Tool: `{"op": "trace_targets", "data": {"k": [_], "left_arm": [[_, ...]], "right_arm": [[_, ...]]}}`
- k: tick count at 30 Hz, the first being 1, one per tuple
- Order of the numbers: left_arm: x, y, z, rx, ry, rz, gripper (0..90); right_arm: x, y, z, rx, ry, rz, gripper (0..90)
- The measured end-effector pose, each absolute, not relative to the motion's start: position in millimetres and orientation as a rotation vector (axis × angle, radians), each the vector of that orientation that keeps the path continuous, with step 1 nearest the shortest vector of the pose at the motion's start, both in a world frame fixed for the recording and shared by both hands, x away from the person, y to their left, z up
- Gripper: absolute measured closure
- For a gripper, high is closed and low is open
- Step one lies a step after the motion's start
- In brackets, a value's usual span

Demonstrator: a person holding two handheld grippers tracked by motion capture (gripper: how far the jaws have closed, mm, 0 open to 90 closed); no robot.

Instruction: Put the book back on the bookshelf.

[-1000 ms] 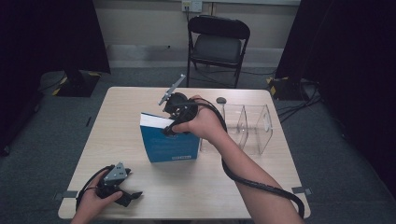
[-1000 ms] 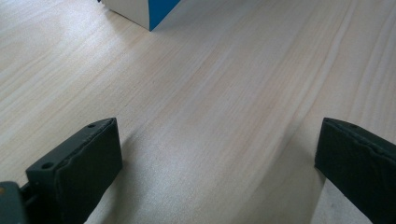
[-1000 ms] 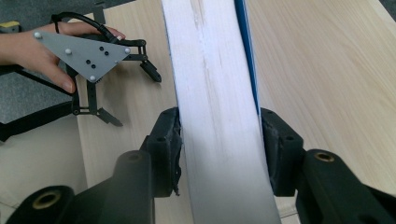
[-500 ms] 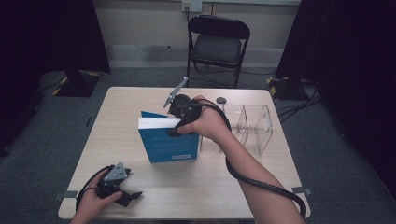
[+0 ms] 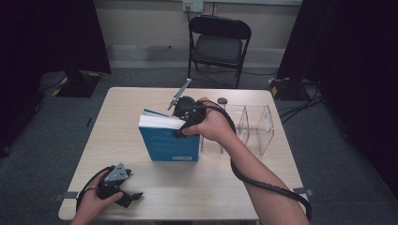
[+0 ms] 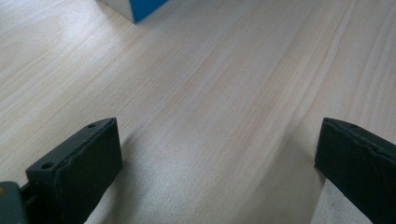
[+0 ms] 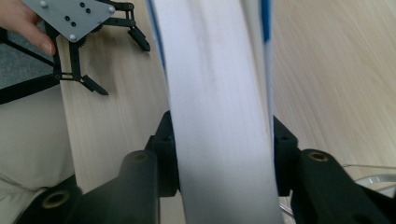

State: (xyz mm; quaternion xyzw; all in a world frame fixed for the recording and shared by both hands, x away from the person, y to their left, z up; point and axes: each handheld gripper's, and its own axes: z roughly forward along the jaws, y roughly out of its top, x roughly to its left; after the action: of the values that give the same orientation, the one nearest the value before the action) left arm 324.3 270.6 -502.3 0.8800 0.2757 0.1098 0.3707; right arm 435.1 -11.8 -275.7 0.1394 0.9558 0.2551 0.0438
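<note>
A blue book (image 5: 171, 143) stands upright on the wooden table (image 5: 263, 187), its white page edge (image 7: 219, 93) facing up. My right gripper (image 5: 182, 129) comes down on the book's top right corner. Its jaws have just been closing, and both pads now press on the book's covers in the right gripper view (image 7: 222, 154). My left gripper (image 5: 133, 200) rests on the table near the front left corner, held by a hand. It stands open over bare wood (image 6: 217, 154), a corner of the book (image 6: 135, 8) far ahead of it. It also shows beyond the book as the left gripper (image 7: 123, 70).
Clear plastic containers (image 5: 256, 124) stand just right of the book, close to my right wrist. A small dark round object (image 5: 222, 101) lies behind them. A black folding chair (image 5: 220, 42) stands beyond the table's far edge.
My right hand has shifted slightly to the right along the book's top, and the book has stayed upright in its place. The left gripper has not moved.
</note>
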Motion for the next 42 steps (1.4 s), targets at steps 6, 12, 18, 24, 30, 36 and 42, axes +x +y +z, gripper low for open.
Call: {"op": "trace_targets", "data": {"k": [6,12,18,24,30,36,42], "left_arm": [[324,270,-503,2.254,0.708,0.275,0.0],[324,270,-503,2.251,0.707,0.275,0.0],[324,270,-503,2.251,0.708,0.275,0.0],[324,271,-503,2.25,0.707,0.275,0.0],[324,271,-503,2.251,0.707,0.275,0.0],[325,271,-503,2.258,0.7,0.275,0.0],[324,270,-503,2.251,0.706,0.274,0.1]], "right_arm": [[426,-12,-274,0.561,2.887,0.788,60.4],[424,-18,-275,0.652,2.88,0.823,59.9],[426,-17,-275,0.638,2.891,0.815,58.4],[428,-16,-274,0.613,2.899,0.774,56.4],[430,-20,-275,0.611,2.886,0.764,53.8],[429,-24,-278,0.61,2.894,0.728,52.2],[429,-26,-279,0.609,2.905,0.685,50.4]]}}
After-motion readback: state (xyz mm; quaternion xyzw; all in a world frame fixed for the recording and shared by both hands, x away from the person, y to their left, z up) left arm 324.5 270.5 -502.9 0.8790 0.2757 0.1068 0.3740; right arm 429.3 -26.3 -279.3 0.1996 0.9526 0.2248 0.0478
